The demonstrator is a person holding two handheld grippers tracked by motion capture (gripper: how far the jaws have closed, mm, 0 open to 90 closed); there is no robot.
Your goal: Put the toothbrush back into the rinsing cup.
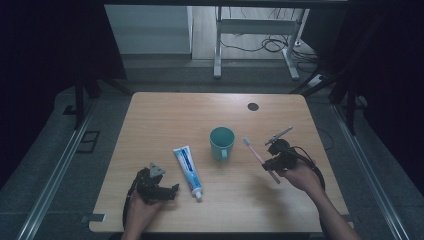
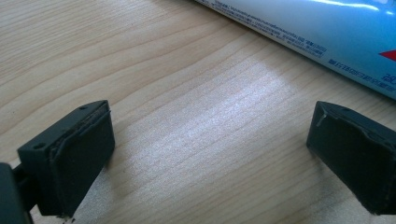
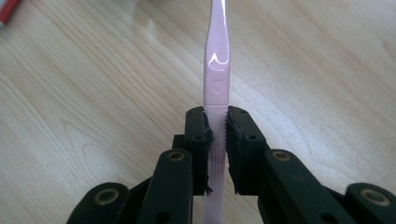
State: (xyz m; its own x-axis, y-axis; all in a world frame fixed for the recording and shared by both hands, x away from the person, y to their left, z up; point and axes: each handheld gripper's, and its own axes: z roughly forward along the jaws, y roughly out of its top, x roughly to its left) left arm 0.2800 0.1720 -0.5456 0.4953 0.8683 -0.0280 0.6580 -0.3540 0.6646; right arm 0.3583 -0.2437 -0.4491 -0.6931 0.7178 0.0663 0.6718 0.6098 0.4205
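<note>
Right hand-held gripper [image 1: 274, 161] clamped on pink toothbrush [image 1: 260, 158], raised off surface [image 1: 165, 115] at right of centre; jaws pinched on ribbed handle section in right gripper view [image 3: 217, 149]. Left hand-held gripper [image 1: 170, 190] low at near-left of surface, jaws spread wide and empty; bare wood between pads [image 2: 79, 154] in left gripper view.

Surface: light wood, rounded corners, dark round plug [image 1: 253, 106] near far edge.

Toothpaste tube [image 1: 188, 170]: flat on surface, just right of left hand-held gripper, long axis running from far-left to near-right, cap at near end. Left hand clearly nearer to it.

Teal cup [image 1: 222, 142]: upright at centre, handle toward near side, apart from tube. Interior appears empty, though bottom not fully visible.

Toothbrush: long axis from near-right to far-left, bristle head [image 1: 246, 141] pointing toward cup and close beside its rim, not inside. Judged: short carry leftward and a tilt needed to drop head into cup.
</note>
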